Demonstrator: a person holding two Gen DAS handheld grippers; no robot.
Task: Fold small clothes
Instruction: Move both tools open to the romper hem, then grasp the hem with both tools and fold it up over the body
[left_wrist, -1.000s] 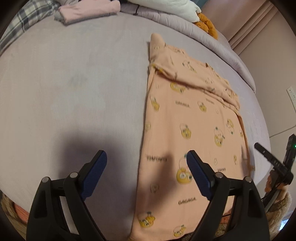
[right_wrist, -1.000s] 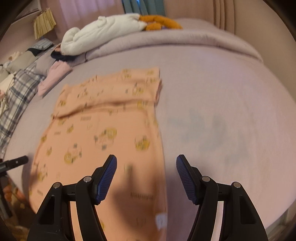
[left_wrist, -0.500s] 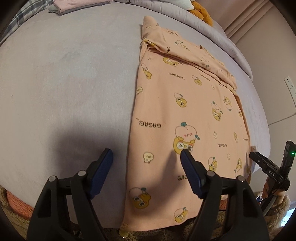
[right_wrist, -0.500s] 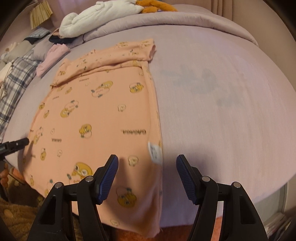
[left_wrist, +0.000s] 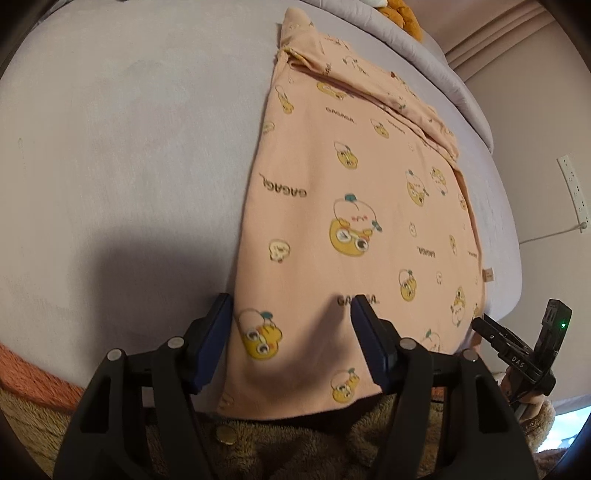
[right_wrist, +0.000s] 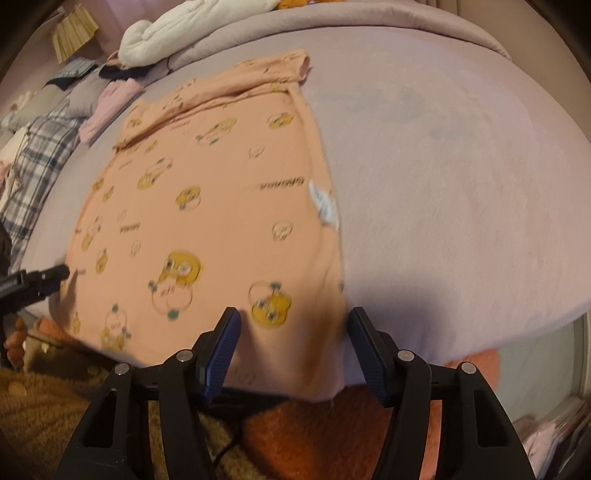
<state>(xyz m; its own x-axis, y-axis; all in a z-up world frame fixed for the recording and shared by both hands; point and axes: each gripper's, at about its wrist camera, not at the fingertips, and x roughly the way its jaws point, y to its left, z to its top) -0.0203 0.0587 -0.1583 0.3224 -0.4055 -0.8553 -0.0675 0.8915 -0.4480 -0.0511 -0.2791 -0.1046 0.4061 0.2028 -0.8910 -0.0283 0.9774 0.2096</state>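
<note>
A peach garment (left_wrist: 354, 206) with yellow cartoon prints lies flat on the lilac bed (left_wrist: 129, 147), its sleeves folded across the far end and its near hem hanging over the bed's edge. My left gripper (left_wrist: 291, 321) is open, its jaws astride the hem's left corner. In the right wrist view the same garment (right_wrist: 207, 206) shows with a white label (right_wrist: 325, 203) on its right edge. My right gripper (right_wrist: 293, 339) is open, its jaws astride the hem's right corner.
A white pillow (right_wrist: 184, 29), a pink folded item (right_wrist: 110, 107) and plaid cloth (right_wrist: 33, 166) lie at the bed's far left. A brown fuzzy rug (left_wrist: 295, 446) lies below the bed edge. The other gripper's tip (left_wrist: 517, 350) shows at right.
Both grippers have drawn back and down toward the near bed edge, from over the garment's middle to its hanging hem. Both stay open.
</note>
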